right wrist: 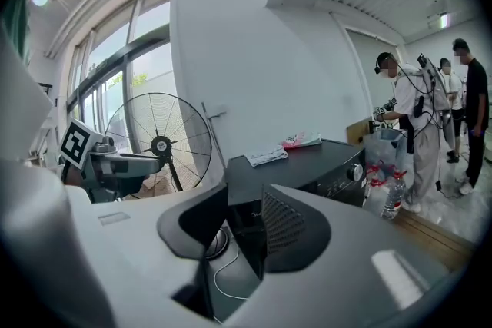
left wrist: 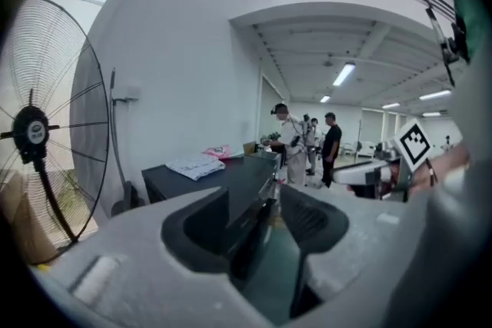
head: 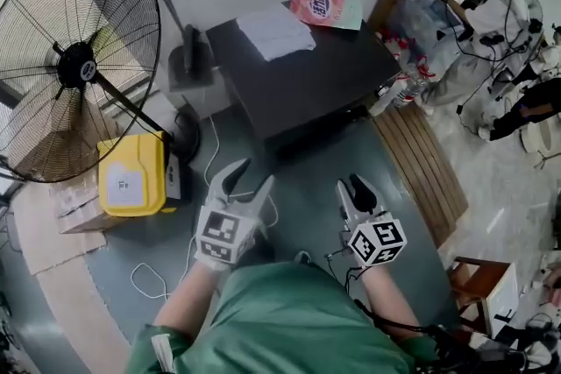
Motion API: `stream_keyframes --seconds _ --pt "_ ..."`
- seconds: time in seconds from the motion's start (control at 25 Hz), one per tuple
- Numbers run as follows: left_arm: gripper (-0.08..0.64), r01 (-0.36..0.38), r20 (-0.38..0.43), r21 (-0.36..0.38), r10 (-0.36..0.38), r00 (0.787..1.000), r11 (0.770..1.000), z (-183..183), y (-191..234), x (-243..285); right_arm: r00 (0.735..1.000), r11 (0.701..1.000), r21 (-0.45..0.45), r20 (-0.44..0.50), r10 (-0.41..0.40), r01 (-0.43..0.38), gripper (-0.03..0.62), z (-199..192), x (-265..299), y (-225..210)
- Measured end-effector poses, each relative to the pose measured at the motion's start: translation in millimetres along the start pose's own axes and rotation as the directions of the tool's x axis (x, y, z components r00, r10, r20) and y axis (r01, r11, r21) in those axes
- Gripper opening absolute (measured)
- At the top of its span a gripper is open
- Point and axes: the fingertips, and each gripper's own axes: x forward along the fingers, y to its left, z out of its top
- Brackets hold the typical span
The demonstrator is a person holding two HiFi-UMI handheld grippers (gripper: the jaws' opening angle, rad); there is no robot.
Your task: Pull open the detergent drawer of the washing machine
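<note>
The dark washing machine (head: 307, 79) stands on the floor ahead of me, with a white cloth (head: 276, 31) and a pink bag (head: 317, 6) on its lid. Its front panel with a round knob (right wrist: 355, 173) shows in the right gripper view; I cannot make out the detergent drawer. My left gripper (head: 247, 179) hovers over the floor short of the machine's front, open and empty. In its own view the left gripper (left wrist: 254, 238) frames the machine's corner (left wrist: 231, 180). My right gripper (head: 352, 188) hangs beside it, also short of the machine. The right gripper (right wrist: 244, 242) is open with nothing between its pads.
A large floor fan (head: 74, 66) stands at the left beside a yellow container (head: 131, 175) on cardboard boxes. White cables (head: 149, 280) trail over the floor. A wooden pallet (head: 425, 162) lies right of the machine, with water bottles (right wrist: 393, 196) and several people (head: 491, 22) beyond.
</note>
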Motion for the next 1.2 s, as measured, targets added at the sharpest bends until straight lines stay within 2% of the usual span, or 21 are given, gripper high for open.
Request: stream_keyframes --seconds 0.28,0.52,0.64,0.84,1.2 --pt "0.209 0.116 -0.026 0.020 -0.116 0.993 0.993 -5 25 25 1.000 0.998 0.061 -0.020 -0.021 0.023 0.121 -6 35 -4" --pt "0.209 0.145 -0.079 0.022 -0.143 0.987 0.989 -17 29 45 0.998 0.988 0.152 -0.042 0.040 -0.033 0.121 -28 60 -31" --pt "0.209 0.134 -0.115 0.028 -0.130 0.985 0.991 -25 30 53 0.994 0.980 0.182 -0.058 0.089 -0.077 0.121 -43 77 -46" --pt "0.209 0.087 -0.152 0.022 -0.082 0.985 0.996 -32 26 67 0.977 0.952 0.247 -0.064 0.204 -0.183 0.130 -63 100 -67" --pt "0.212 0.005 -0.231 -0.003 -0.006 0.973 1.000 -49 19 97 0.918 0.899 0.269 -0.105 0.383 -0.345 0.166 -97 152 -87"
